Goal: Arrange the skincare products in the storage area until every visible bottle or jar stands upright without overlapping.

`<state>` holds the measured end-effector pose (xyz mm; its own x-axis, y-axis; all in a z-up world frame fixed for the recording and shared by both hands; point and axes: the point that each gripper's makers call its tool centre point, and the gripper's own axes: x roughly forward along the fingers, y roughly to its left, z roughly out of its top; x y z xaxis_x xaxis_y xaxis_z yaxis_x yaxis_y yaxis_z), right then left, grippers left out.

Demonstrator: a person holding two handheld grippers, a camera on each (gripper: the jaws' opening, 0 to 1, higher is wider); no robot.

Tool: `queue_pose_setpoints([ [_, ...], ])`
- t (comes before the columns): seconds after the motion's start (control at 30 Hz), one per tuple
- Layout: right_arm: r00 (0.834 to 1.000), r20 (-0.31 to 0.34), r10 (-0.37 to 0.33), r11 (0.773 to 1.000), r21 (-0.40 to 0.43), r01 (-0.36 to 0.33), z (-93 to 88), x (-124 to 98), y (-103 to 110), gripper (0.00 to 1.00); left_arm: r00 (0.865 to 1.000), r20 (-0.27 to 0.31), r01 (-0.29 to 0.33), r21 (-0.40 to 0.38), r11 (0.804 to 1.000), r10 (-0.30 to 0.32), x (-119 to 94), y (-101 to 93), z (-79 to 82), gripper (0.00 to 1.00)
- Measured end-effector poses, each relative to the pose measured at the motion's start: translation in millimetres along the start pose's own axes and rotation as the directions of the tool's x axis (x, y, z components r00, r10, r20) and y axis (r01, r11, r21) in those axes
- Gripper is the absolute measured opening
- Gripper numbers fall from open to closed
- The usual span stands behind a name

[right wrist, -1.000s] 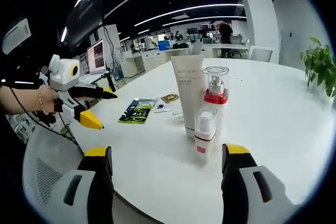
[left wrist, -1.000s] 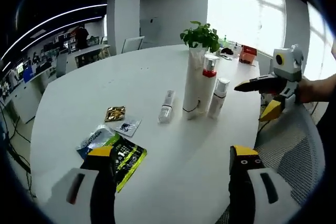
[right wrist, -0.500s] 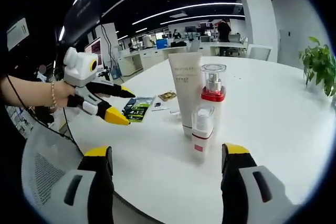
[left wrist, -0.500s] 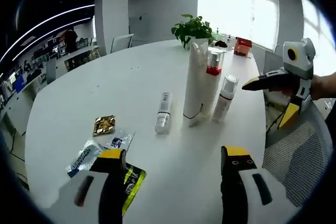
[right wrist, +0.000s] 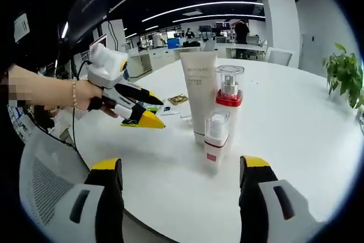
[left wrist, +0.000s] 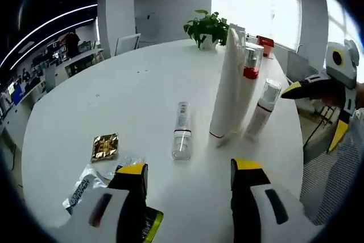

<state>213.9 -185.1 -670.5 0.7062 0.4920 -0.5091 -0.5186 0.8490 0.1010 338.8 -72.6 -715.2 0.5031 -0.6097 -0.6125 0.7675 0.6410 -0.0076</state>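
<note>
White table [left wrist: 114, 95]: small bottle [left wrist: 181, 131] lying flat just ahead of left gripper [left wrist: 185, 176], jaws open; right gripper [right wrist: 179, 169] jaws open before upright tube [right wrist: 199, 92].

The bench [left wrist: 114, 101] is plain white. On it a tall white tube [left wrist: 226, 92] bears a thin dark line near its base. Beside it, the pump bottle [left wrist: 248, 78] is white with a red collar and a clear cap. The small spray bottle [left wrist: 263, 109] is white; in the right gripper view [right wrist: 215, 143] it carries red bands. The lying bottle [left wrist: 181, 132] is clear and white. A sachet [left wrist: 105, 146] is gold. Both tongs, left [left wrist: 187, 177] and right [right wrist: 181, 169], are black with yellow tips. The plant [left wrist: 207, 27] is green.
</note>
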Motion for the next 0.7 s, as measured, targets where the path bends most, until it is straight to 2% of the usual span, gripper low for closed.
queue_pose_setpoints([
  [0.07, 1.0, -0.003, -0.003, 1.0, 0.009, 0.003, -2.2, 1.6, -2.6, 0.84, 1.0, -0.006, -0.01, 0.002, 1.0, 0.01, 11.0, 6.1, -0.2, 0.56],
  [0.13, 1.0, -0.005, -0.006, 1.0, 0.011, 0.006, -3.8, 2.9, -4.1, 0.84, 1.0, -0.012, -0.016, 0.005, 1.0, 0.016, 14.6, 4.3, 3.2, 0.53],
  [0.2, 1.0, -0.008, -0.007, 1.0, 0.013, 0.007, -4.0, 2.7, -3.9, 0.84, 1.0, -0.018, -0.017, 0.005, 1.0, 0.017, 24.4, 11.5, -0.3, 0.5],
  [0.43, 1.0, -0.019, -0.015, 1.0, 0.021, 0.016, -6.6, 3.0, -6.1, 0.84, 0.999, -0.033, -0.002, 0.047, 0.999, 0.003, 46.0, 9.3, 3.5, 0.47],
  [0.53, 1.0, -0.022, -0.016, 1.0, 0.027, 0.017, -7.1, 2.9, -6.1, 0.84, 1.0, -0.031, 0.004, 0.054, 0.999, -0.002, 55.9, 11.7, 5.1, 0.45],
  [0.63, 1.0, -0.025, -0.018, 0.999, 0.027, 0.018, -7.3, 2.7, -6.0, 0.83, 1.0, -0.026, 0.014, 0.066, 0.998, -0.012, 59.2, 5.1, 11.0, 0.43],
  [0.7, 0.999, -0.029, -0.019, 0.999, 0.027, 0.02, -8.2, 2.9, -6.5, 0.83, 1.0, -0.014, 0.023, 0.068, 0.997, -0.022, 69.0, 11.2, 11.0, 0.42],
])
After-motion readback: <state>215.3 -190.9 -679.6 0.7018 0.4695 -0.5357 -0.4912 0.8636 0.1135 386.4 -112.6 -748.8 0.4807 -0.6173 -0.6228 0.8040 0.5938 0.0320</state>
